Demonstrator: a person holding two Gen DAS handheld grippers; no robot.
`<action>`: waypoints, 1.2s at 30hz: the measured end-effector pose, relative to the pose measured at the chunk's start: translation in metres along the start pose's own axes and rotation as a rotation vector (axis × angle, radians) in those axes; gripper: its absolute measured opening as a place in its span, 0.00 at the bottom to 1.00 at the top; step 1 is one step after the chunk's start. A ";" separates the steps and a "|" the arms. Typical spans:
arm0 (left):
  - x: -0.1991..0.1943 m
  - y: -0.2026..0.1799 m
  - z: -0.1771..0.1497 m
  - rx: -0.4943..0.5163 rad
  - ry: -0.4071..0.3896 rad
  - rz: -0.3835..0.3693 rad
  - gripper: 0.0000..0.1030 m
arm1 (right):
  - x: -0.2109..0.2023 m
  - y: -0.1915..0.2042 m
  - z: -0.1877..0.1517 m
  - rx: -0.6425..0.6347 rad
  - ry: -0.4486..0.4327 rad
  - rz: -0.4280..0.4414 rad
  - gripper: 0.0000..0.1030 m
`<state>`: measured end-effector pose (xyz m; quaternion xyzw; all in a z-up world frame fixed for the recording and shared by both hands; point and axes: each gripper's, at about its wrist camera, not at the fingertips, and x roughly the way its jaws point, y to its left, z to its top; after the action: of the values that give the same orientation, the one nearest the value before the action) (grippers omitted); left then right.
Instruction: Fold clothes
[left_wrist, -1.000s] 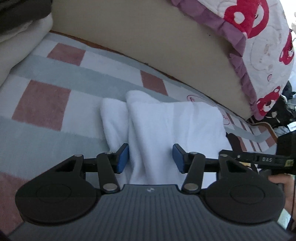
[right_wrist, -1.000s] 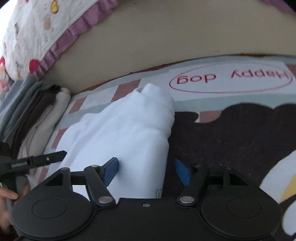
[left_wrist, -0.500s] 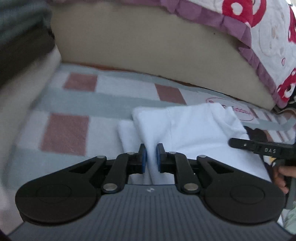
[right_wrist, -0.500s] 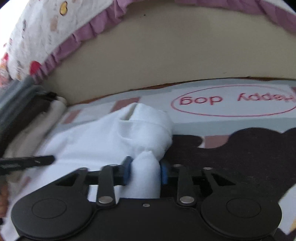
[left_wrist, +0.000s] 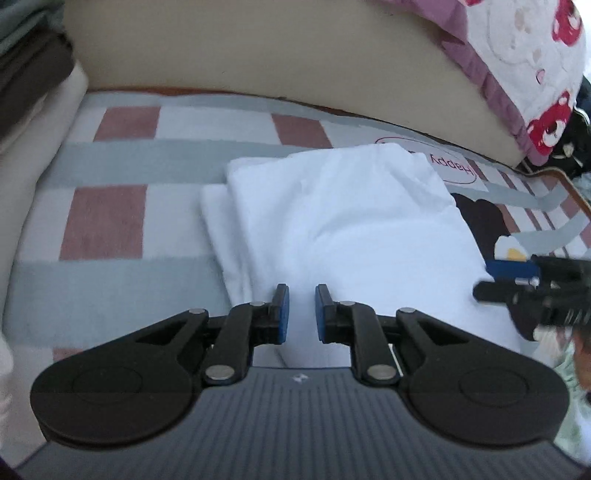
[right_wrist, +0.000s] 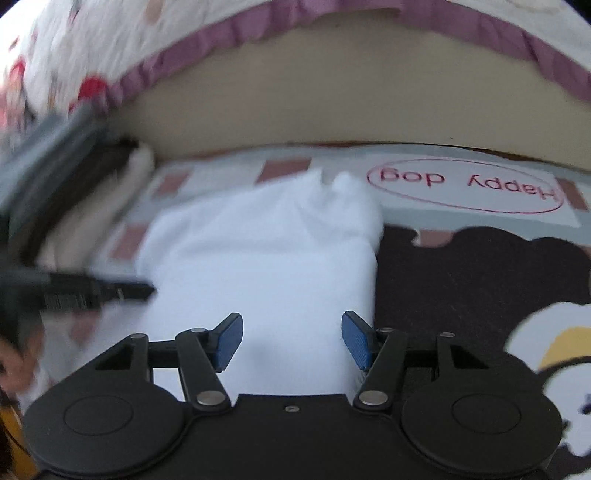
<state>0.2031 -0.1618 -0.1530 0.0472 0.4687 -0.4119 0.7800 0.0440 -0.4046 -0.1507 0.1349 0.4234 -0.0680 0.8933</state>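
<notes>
A folded white garment (left_wrist: 332, 221) lies on a checked mat, also seen in the right wrist view (right_wrist: 258, 266). My left gripper (left_wrist: 301, 314) is shut on a pinch of the garment's near edge, which runs up between its blue pads. My right gripper (right_wrist: 291, 339) hovers over the garment's near right part. Its jaws are opening, the cloth lies between and below the pads, and they do not press on it. Each view catches the other gripper at the garment's side: the right gripper (left_wrist: 517, 273) and the left gripper (right_wrist: 122, 291).
The mat (left_wrist: 110, 214) has pink, grey and white checks, a "Happy dog" print (right_wrist: 465, 184) and a dark dog figure (right_wrist: 480, 295). A beige mattress side (left_wrist: 258, 55) under a bear-print quilt (left_wrist: 517, 55) bounds the far side. Stacked folded clothes (left_wrist: 29, 74) stand left.
My left jaws closed on the garment's near edge and rose slightly. My right jaws pinched the garment's right fold, then let it go and spread while shifting sideways.
</notes>
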 end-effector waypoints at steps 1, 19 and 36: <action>-0.002 -0.004 0.000 0.058 0.017 0.043 0.15 | -0.003 0.001 -0.005 -0.021 0.008 -0.034 0.62; -0.036 -0.015 -0.033 -0.057 0.086 -0.081 0.38 | -0.015 -0.067 -0.075 0.343 0.330 0.332 0.34; -0.067 -0.022 -0.084 -0.185 0.032 0.044 0.44 | -0.043 -0.057 -0.069 0.137 0.206 0.339 0.57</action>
<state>0.1146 -0.0971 -0.1411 -0.0081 0.5161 -0.3488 0.7823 -0.0479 -0.4381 -0.1696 0.2711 0.4781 0.0687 0.8326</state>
